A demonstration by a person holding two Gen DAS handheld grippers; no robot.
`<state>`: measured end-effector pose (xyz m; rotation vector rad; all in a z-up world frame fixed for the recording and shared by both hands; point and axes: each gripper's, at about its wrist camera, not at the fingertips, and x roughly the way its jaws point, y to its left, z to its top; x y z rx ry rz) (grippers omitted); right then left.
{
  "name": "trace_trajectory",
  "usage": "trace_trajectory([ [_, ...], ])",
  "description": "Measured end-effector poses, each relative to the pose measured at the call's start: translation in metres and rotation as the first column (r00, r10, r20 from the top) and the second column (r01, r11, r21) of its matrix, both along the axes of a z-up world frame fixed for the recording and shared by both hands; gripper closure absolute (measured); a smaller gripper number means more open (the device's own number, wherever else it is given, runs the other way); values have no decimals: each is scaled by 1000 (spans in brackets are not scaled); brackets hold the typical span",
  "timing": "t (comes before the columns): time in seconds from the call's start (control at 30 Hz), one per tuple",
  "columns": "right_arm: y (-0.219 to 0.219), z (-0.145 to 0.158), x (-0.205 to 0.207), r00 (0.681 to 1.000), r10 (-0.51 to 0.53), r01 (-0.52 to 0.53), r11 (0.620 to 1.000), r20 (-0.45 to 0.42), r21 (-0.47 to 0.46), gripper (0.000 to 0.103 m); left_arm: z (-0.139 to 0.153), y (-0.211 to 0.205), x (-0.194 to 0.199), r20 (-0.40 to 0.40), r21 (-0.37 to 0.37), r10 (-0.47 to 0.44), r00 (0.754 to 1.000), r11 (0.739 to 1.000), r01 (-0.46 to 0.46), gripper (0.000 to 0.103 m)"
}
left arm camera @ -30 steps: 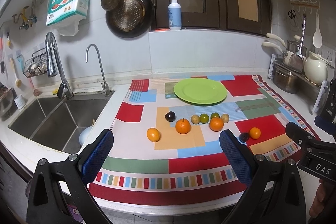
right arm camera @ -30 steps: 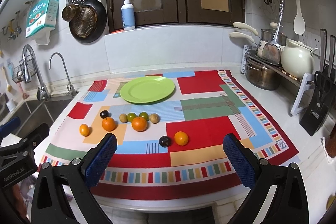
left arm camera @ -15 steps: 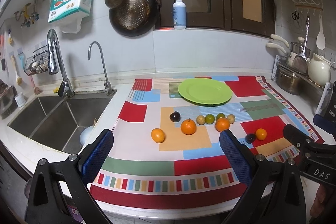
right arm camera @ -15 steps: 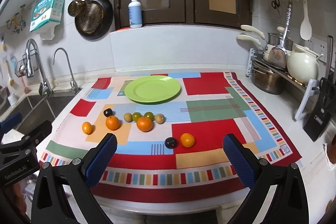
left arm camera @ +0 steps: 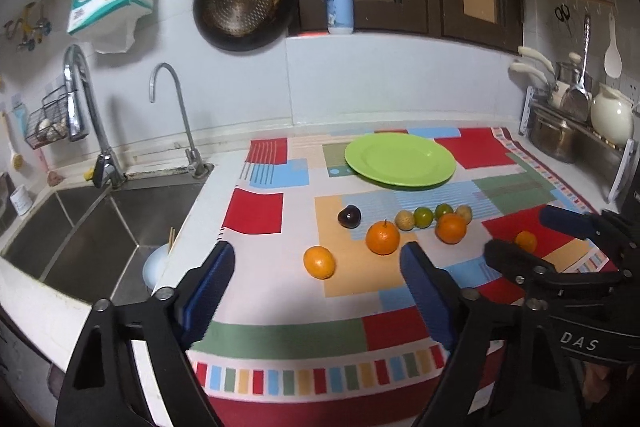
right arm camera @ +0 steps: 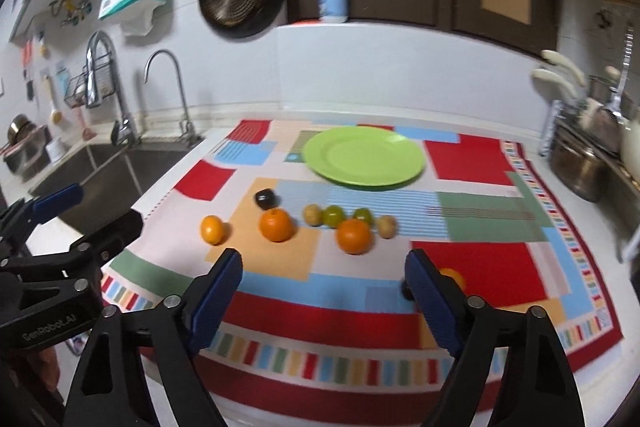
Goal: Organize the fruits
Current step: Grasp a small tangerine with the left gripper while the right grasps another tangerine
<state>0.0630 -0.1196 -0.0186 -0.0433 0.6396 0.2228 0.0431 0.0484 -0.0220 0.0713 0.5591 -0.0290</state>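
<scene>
Above the cloth's [left arm camera: 256, 215] near edge, both grippers gape.

Glossy green plate [left arm camera: 400, 159], matt woven-looking patterned cloth [left arm camera: 256, 213], brushed steel sink [left arm camera: 80, 227], shiny chrome faucets [left arm camera: 82, 99].

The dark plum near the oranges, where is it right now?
In the left wrist view the dark plum lies on the patterned cloth, just in front of the green plate and beside the stemmed orange.

2 wrist cams, both facing plate [left arm camera: 400, 160].
</scene>
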Motion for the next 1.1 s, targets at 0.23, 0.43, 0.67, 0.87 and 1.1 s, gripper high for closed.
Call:
trace_trajectory([
  [0.23, 26, -22, 41, 995, 51, -50, 999, -84, 19, 34, -23, 13, 41, -96, 3, -55, 994, 998, 55, 33],
  [0.43, 39, -47, 77, 983, 77, -70, 996, -169, 46, 45, -47, 18, 73, -202, -23, -120, 972, 993, 118, 42],
  [0.67, 54, -71, 109, 962, 107, -94, 994, -251, 61, 54, -67, 20, 99, -293, -61, -183, 938, 983, 173, 50],
  [0.87, 60, -82, 125, 952, 112, -100, 993, -284, 55, 58, -76, 22, 113, -332, -85, -206, 921, 978, 189, 54],
  [1.1, 64, -87, 137, 950, 101, -96, 995, -294, 31, 61, -85, 22, 126, -374, -116, -235, 897, 972, 206, 65],
])
